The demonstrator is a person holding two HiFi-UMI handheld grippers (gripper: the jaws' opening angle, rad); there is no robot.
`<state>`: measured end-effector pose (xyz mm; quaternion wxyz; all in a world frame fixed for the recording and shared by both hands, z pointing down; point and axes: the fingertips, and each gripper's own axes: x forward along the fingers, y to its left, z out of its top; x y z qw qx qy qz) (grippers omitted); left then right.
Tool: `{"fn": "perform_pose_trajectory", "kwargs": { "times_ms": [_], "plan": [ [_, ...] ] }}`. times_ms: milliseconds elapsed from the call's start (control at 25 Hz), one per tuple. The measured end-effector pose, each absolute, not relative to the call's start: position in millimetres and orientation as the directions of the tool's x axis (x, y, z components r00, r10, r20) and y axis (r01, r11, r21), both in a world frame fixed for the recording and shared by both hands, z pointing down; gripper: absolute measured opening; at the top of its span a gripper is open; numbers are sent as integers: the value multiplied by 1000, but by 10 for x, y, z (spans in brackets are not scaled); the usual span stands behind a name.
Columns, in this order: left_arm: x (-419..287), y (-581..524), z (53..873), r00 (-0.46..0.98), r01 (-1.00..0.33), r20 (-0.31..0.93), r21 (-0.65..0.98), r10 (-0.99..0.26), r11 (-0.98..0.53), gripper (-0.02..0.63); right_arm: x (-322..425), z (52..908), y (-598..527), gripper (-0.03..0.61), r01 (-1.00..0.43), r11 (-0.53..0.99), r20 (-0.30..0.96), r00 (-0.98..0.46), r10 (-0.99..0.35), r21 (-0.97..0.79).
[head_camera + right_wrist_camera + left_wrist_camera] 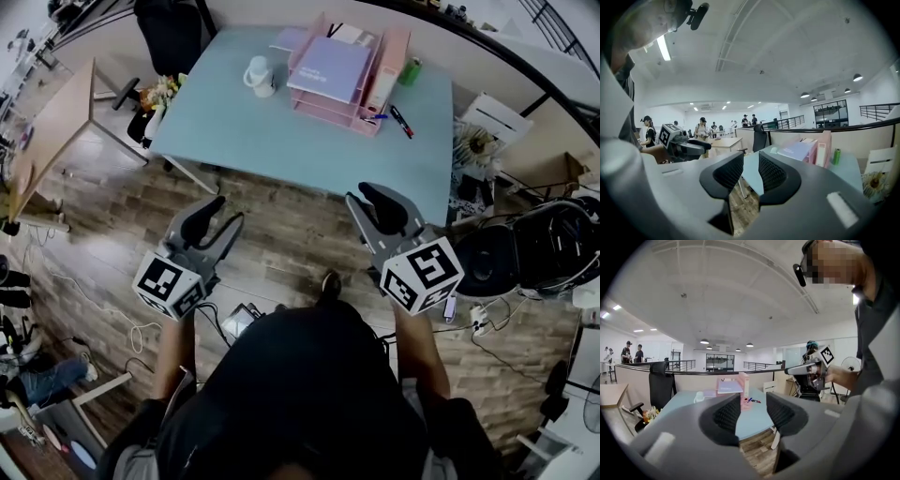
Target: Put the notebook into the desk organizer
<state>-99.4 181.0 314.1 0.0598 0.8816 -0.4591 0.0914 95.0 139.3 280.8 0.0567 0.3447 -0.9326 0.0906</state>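
left gripper [228, 208], jaws spread, and right gripper [361, 195], jaws closed empty, hover short of the table [244, 131] bearing the notebook [328, 67].

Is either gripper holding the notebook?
No, the notebook lies on the organizer on the table, far from the left gripper and the right gripper.

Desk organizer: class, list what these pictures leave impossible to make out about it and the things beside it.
- Desk organizer, tray contents: head view, covered by the notebook lying across its top.
- Notebook cover print: every view, too small.
- Organizer's lower part: left gripper view, partly behind the left hand-held gripper.
- Green container: head view, too small to name.
- Mug contents: head view, too small.
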Motion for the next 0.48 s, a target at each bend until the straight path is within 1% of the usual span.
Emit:
{"fn": "perform_pose_trajectory", "kwargs": {
  "times_ms": [480],
  "plan": [
    [-624,1640,3138,491,-863,243,1,-836,-506,227,1274,2833,1072,81,-593,791,137,-805,-578,-150]
  ]
}}
